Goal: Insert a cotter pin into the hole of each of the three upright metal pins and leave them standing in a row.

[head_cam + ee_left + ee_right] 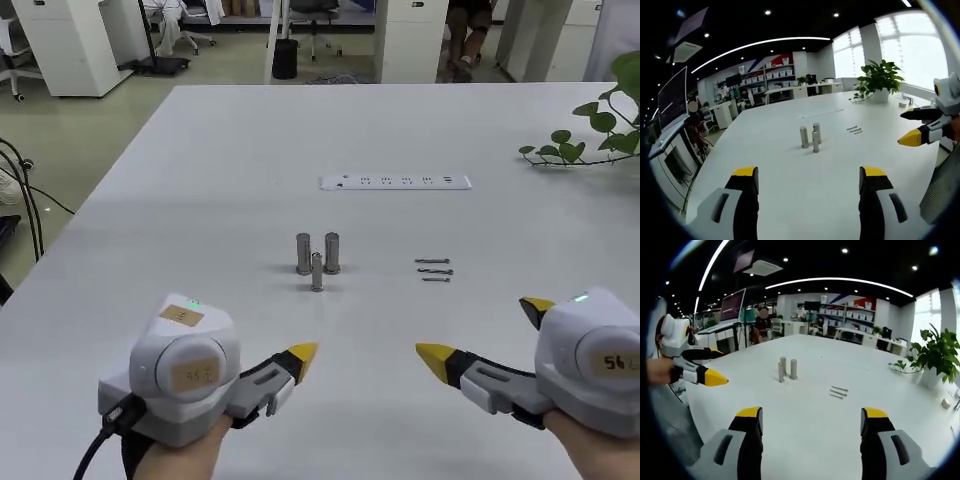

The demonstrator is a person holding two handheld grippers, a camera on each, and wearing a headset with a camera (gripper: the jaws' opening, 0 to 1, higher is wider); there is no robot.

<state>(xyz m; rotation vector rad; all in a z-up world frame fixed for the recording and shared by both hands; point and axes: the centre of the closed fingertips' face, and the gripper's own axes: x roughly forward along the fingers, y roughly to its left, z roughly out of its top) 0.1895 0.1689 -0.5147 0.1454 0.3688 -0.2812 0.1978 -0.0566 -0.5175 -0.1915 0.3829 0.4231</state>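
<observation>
On a broad table (200, 200) with a smooth, matte, pale-grey top, I hold both grippers low at the near edge. A leafy green plant (603, 122) trails thin stems over the far right corner.

My left gripper (809, 172) has a rounded, glossy white plastic body and dark fingers capped with yellow wedge tips. Its fingers are spread wide with only bare tabletop between them. My right gripper (811, 412) is of the same build, and its fingers are also parted and clasp nothing. Each points inward toward the middle of the table.

A long, flat white power strip (395, 182) lies crosswise beyond the work, its row of sockets facing up.

The three metal pins (317, 270) stand upright near the table's centre, well ahead of both grippers. They are short, plain cylinders with a dull silver sheen. Two stand side by side at the back and the third stands just in front, between them, so they form a tight triangle. I cannot tell whether they touch.

To their right, clearly apart from them, three cotter pins (434, 270) lie flat on the tabletop. They are thin, dark wire slivers set parallel, one behind the other, and are too small for me to make out their ends.
</observation>
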